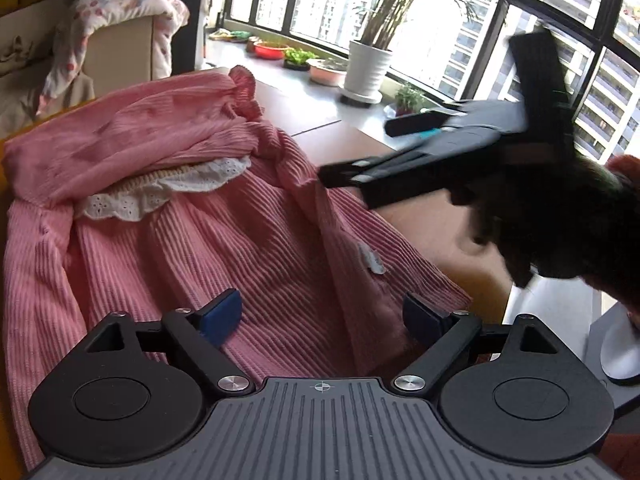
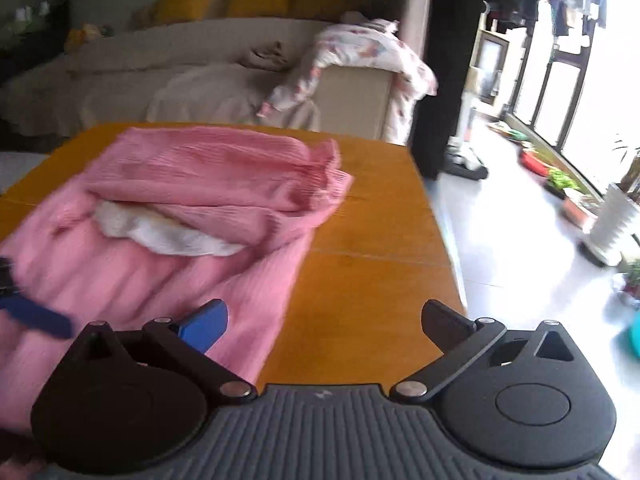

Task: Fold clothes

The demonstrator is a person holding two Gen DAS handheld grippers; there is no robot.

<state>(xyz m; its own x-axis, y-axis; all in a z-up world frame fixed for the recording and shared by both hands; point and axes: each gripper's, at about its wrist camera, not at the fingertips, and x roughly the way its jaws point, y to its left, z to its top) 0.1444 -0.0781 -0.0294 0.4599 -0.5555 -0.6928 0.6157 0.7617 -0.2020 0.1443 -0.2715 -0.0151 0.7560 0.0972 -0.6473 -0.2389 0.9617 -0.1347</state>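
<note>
**Both grippers empty over pink garment**

Pink ribbed garment (image 1: 224,240) lies partly folded on the orange wooden surface (image 2: 360,272). Top part is doubled over toward the far edge, ruffled cuff (image 1: 242,80) at the far right end. White lace trim (image 1: 160,188) pokes out from under the fold. Small white tag (image 1: 372,260) shows on the right-hand edge of the fabric.

Left gripper (image 1: 320,316): jaws spread wide, nothing between them, sitting low over the near part of the garment. Blue pads (image 1: 222,314) visible; can't tell if they touch the cloth.

Right gripper (image 2: 324,320): jaws wide apart, nothing held. Left finger is over the garment's right edge, right finger over bare surface near the surface's right edge. In the left wrist view it comes in from the right, blurred, fingertips near the garment's right side, above it.

Background: sofa (image 2: 160,64) behind the surface with a floral blanket (image 2: 360,52) draped over its arm; white plant pot (image 1: 366,68) on the window ledge, more planters along it.
</note>
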